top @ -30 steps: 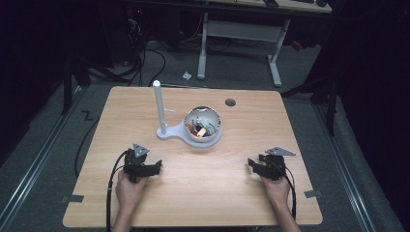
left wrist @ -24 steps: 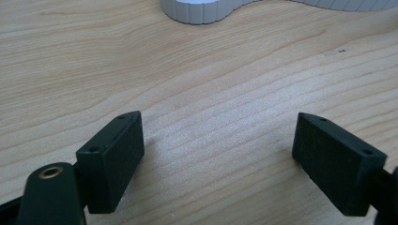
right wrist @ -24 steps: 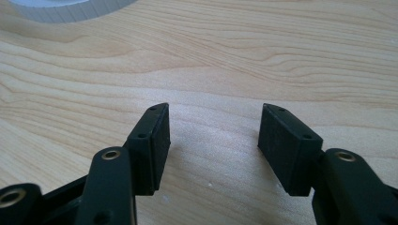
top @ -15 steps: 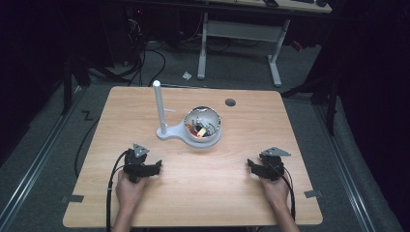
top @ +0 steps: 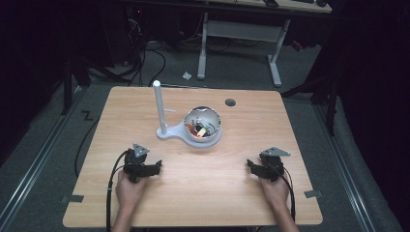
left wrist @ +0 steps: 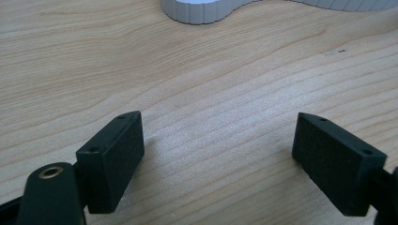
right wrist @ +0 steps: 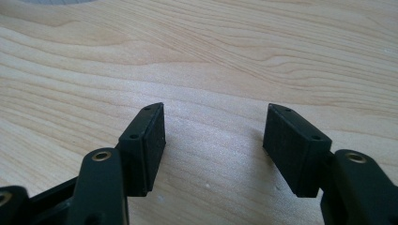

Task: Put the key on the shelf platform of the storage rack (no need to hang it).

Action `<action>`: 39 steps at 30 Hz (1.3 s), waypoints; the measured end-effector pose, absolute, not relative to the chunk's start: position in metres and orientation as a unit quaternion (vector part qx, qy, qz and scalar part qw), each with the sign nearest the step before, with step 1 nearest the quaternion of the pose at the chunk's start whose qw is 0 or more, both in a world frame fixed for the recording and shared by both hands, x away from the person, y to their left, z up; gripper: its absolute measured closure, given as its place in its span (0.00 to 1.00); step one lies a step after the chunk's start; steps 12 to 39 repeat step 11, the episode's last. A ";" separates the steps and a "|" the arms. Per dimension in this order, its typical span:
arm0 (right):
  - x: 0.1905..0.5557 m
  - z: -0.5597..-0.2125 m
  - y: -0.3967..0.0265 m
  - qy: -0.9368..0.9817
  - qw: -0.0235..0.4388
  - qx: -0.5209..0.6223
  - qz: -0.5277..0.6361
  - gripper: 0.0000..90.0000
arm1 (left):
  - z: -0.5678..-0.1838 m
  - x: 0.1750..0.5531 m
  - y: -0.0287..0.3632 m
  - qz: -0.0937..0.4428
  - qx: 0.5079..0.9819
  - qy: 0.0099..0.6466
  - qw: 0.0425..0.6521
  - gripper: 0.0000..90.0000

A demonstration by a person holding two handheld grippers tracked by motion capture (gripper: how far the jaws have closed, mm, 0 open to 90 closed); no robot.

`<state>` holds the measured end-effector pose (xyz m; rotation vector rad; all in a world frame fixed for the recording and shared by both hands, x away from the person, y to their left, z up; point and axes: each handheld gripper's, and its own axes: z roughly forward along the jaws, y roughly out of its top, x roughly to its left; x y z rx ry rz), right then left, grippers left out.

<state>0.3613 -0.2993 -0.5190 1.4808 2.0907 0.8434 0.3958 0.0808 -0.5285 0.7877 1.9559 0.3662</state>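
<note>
Both hands rest low on the near part of the wooden table (top: 193, 203), the left gripper (top: 157, 167) and right gripper (top: 250, 165) well apart, each with fingers spread wide on nothing. Farther off, the high view shows a white stand (top: 170, 133) with an upright post beside a bowl (top: 215, 137) of small colourful pieces.

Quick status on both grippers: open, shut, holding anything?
Left gripper: open, nothing between its jaws, bare table under it.
Right gripper: open, holding nothing.
</note>
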 end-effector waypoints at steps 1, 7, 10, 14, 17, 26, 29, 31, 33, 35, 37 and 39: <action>0.361 -0.519 -0.299 0.756 0.220 0.536 0.305 0.44 | -0.529 0.396 0.081 0.150 0.323 0.802 0.480 0.19; 0.361 -0.519 -0.299 0.757 0.220 0.535 0.305 0.44 | -0.529 0.396 0.081 0.151 0.323 0.802 0.480 0.19; 0.361 -0.519 -0.299 0.756 0.220 0.535 0.305 0.44 | -0.529 0.396 0.081 0.150 0.323 0.802 0.480 0.19; 0.361 -0.519 -0.299 0.757 0.221 0.534 0.305 0.44 | -0.529 0.396 0.081 0.150 0.324 0.801 0.480 0.19; 0.361 -0.519 -0.299 0.757 0.221 0.534 0.305 0.44 | -0.529 0.396 0.081 0.150 0.324 0.801 0.480 0.19; 0.361 -0.519 -0.299 0.757 0.221 0.534 0.305 0.44 | -0.529 0.396 0.081 0.150 0.324 0.801 0.480 0.19; 0.361 -0.519 -0.299 0.757 0.221 0.534 0.305 0.44 | -0.529 0.396 0.081 0.150 0.324 0.801 0.480 0.19; 0.361 -0.519 -0.299 0.757 0.221 0.534 0.305 0.44 | -0.529 0.396 0.081 0.150 0.324 0.801 0.480 0.19; 0.361 -0.519 -0.299 0.757 0.221 0.534 0.305 0.44 | -0.529 0.396 0.081 0.150 0.324 0.801 0.480 0.19; 0.361 -0.519 -0.299 0.757 0.221 0.534 0.305 0.44 | -0.529 0.396 0.081 0.150 0.324 0.801 0.480 0.19; 0.361 -0.519 -0.299 0.757 0.221 0.534 0.305 0.44 | -0.529 0.396 0.081 0.150 0.324 0.801 0.480 0.19; 0.361 -0.519 -0.299 0.757 0.221 0.534 0.305 0.44 | -0.529 0.396 0.081 0.150 0.324 0.801 0.480 0.19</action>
